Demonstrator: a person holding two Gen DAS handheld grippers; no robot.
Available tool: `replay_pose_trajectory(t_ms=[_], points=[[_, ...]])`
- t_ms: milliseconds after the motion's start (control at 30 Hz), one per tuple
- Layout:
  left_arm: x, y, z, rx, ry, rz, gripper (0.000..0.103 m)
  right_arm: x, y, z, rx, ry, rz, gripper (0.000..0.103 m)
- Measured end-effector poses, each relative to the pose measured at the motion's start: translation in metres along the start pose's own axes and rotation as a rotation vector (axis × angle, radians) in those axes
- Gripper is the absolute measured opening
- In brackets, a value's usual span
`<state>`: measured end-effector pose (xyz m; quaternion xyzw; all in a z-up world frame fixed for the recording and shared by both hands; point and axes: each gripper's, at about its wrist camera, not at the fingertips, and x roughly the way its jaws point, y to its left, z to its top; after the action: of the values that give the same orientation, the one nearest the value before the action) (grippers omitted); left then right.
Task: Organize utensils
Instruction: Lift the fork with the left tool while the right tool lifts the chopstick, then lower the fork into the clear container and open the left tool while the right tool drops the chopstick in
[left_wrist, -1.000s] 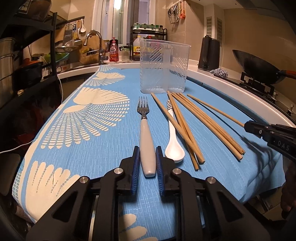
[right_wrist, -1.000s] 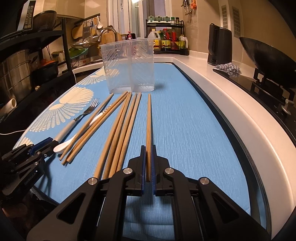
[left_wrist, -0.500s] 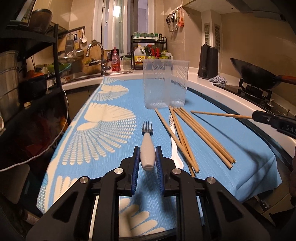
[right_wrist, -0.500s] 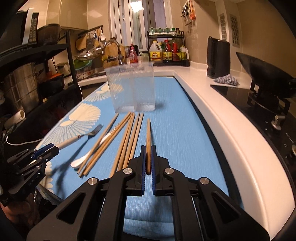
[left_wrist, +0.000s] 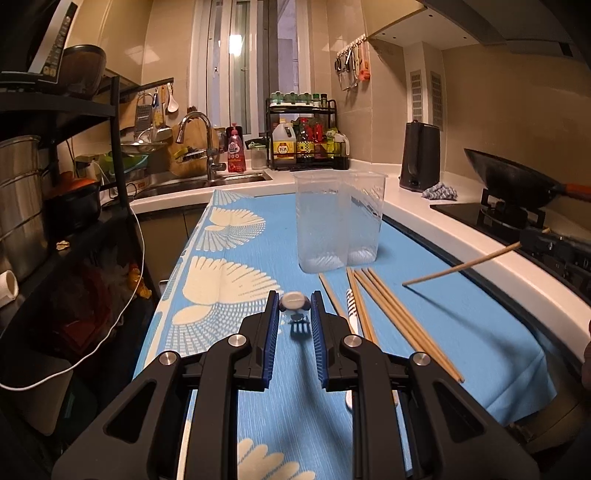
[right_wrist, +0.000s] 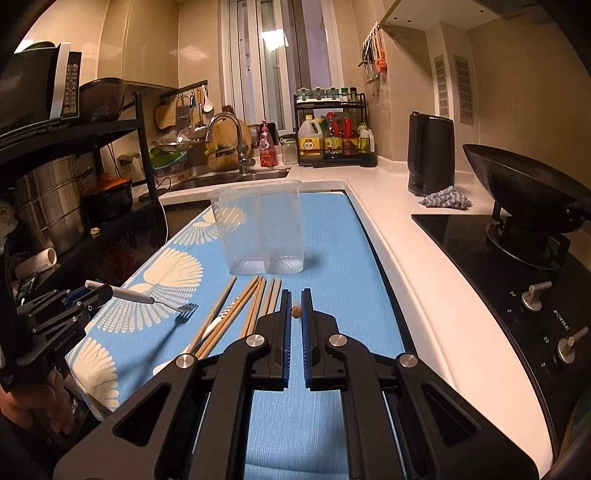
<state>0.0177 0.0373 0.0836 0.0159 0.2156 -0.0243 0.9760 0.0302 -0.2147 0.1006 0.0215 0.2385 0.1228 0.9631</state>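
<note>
A narrow kitchen counter ran toward a sink and window, covered by a blue cloth with cream fan-shaped prints (left_wrist: 461, 332). Near the frame centre stood a clear plastic two-compartment holder (left_wrist: 340, 221), upright on the cloth.

The left gripper (left_wrist: 294, 306) was clamped narrowly on the white-handled metal fork (right_wrist: 147, 298); in the left wrist view only the handle's rounded end showed between the blue pads, the tines hanging dim below it, clear of the cloth. The right gripper (right_wrist: 295, 310) was pinched nearly shut on a single wooden chopstick (left_wrist: 461, 265), seen end-on from its own camera and slanting above the cloth at the right of the left view.

The remaining wooden chopsticks (left_wrist: 399, 317) lay loose on the cloth just before the holder. A white spoon with a striped handle (left_wrist: 351, 306) lay among them, its bowl hidden behind the gripper body. A person's hand (right_wrist: 40, 402) was cut off at the lower left.
</note>
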Motion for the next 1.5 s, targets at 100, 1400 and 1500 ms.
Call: replay_pose_trajectory(t_ms=[100,1400,1500], points=[[0.005,0.004,0.013,-0.017,0.022,-0.01,0.018,0.001,0.001,0.012,0.007,-0.013,0.011,0.005],[0.119,0.006,0.239,-0.124,0.019,-0.17,0.017,0.114,0.009,0.258,0.093,-0.135,0.14,0.005],[0.144,0.008,0.216,-0.145,0.077,-0.174,0.017,0.137,0.004,0.236,0.099,-0.088,0.115,0.005]])
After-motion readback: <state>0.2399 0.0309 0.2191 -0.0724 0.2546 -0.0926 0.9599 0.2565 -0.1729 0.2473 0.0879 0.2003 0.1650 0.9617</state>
